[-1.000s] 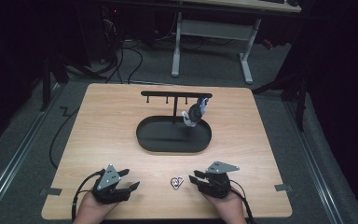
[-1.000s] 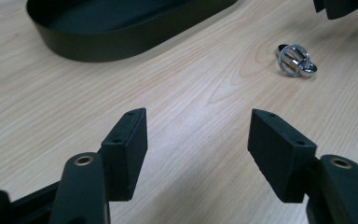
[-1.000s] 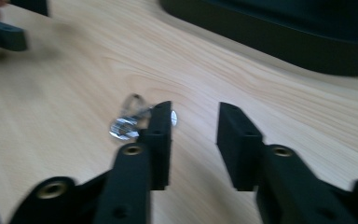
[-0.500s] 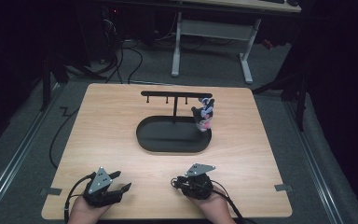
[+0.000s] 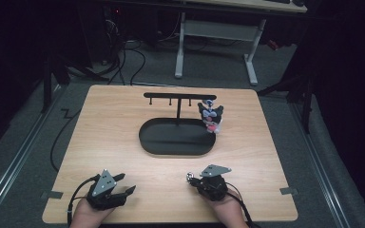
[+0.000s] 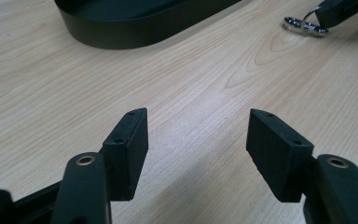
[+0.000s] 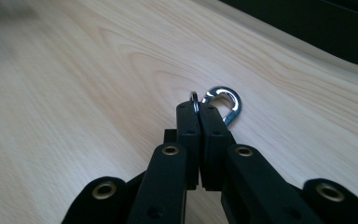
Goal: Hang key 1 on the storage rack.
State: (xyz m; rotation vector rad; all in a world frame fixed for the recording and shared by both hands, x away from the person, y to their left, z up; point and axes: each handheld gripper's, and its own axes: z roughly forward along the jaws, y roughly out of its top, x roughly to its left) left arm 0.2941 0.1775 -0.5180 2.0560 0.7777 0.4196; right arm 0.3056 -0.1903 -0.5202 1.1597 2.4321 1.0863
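Observation:
A shiny metal clasp with a key ring (image 7: pixel 224 100) lies on the wooden table (image 5: pixel 266 156) near its front edge. My right gripper (image 7: pixel 198 106) is shut on the ring, and the clasp's hook sticks out past the fingertips. In the high view the clasp (image 5: pixel 188 177) sits just left of the right gripper (image 5: pixel 193 180). My left gripper (image 5: pixel 127 184) rests at the front left, open, with nothing between its jaws. From the left gripper (image 6: pixel 198 119) the clasp (image 6: pixel 305 25) shows far off at the upper right.
A black oval tray (image 5: pixel 178 137) stands mid-table with a black T-shaped hook rack (image 5: pixel 178 96) rising from it. A small dark doll charm (image 5: pixel 210 116) hangs from the rack's right end. The tray's wall (image 6: pixel 135 35) lies ahead of the left gripper.
My right gripper moved left to the clasp and shut on its ring. My left gripper drew back a little toward the front left. The doll charm swung from tilted to hanging straight.

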